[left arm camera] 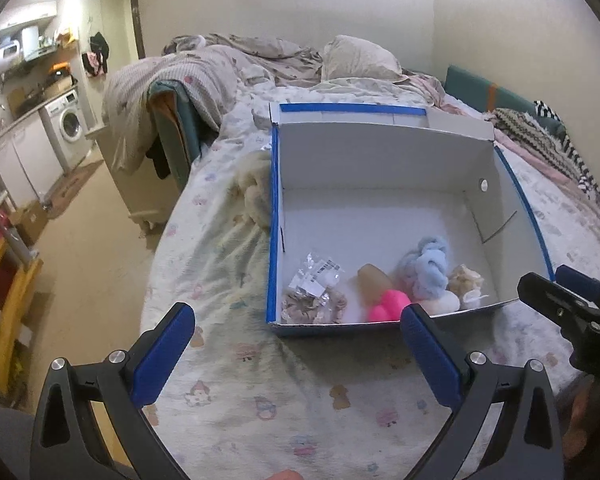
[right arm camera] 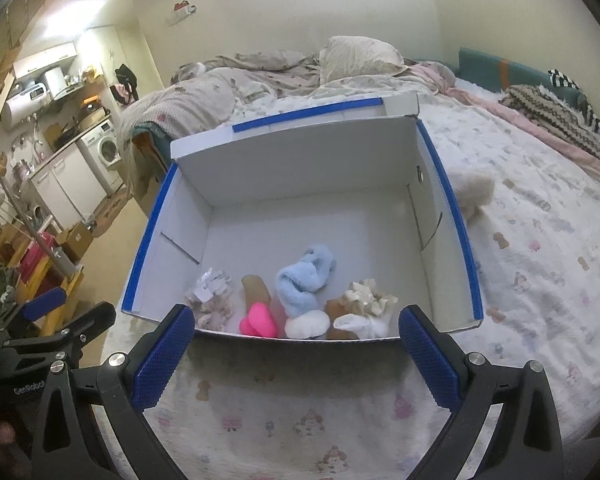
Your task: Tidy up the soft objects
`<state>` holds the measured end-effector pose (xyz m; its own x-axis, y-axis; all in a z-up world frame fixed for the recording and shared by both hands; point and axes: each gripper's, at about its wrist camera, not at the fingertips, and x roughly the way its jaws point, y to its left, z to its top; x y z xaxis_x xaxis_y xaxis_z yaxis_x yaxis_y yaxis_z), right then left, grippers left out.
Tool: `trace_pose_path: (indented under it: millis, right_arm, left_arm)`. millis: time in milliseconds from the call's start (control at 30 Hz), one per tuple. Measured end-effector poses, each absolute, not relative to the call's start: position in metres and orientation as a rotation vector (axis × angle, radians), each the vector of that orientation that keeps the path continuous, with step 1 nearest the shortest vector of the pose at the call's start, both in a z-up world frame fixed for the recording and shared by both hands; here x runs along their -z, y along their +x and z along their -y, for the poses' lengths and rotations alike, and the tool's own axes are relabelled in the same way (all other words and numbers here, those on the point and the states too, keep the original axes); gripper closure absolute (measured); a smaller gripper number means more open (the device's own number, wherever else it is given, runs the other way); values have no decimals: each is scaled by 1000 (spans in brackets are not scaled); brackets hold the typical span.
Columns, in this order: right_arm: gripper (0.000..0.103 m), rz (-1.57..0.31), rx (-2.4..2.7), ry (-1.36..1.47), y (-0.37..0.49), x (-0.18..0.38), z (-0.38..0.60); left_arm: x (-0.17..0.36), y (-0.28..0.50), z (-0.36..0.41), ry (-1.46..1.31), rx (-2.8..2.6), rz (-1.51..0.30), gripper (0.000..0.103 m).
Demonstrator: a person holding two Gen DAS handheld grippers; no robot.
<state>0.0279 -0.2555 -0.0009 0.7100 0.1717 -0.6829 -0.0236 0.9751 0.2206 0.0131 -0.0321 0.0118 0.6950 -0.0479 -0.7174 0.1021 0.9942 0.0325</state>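
Observation:
A white cardboard box with blue edges (left arm camera: 376,160) (right arm camera: 300,168) lies open on the bed. Along its near wall sit several soft items: a bagged scrunchie (left arm camera: 314,292) (right arm camera: 210,294), a tan piece (left arm camera: 374,282) (right arm camera: 256,286), a pink piece (left arm camera: 390,306) (right arm camera: 258,320), a light blue knotted plush (left arm camera: 426,266) (right arm camera: 306,278), a cream scrunchie (left arm camera: 466,280) (right arm camera: 368,298) and white socks (right arm camera: 308,324). A cream fluffy item lies outside the box (left arm camera: 256,188) (right arm camera: 474,192). My left gripper (left arm camera: 298,338) is open and empty before the box. My right gripper (right arm camera: 296,336) is open and empty too.
The bed (left arm camera: 260,400) has a patterned sheet, with a rumpled duvet and pillow (left arm camera: 356,58) at the far end. A striped throw (right arm camera: 560,116) lies at the right. The floor, a washing machine (left arm camera: 70,124) and kitchen units are to the left.

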Motion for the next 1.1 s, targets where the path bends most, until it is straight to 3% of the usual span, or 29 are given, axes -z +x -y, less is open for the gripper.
trace_pose_path:
  millis: [1100]
  right_arm:
    - [0,-801,-92,195,32,8,253]
  left_arm:
    - [-16,17,27,20,83,-799,1]
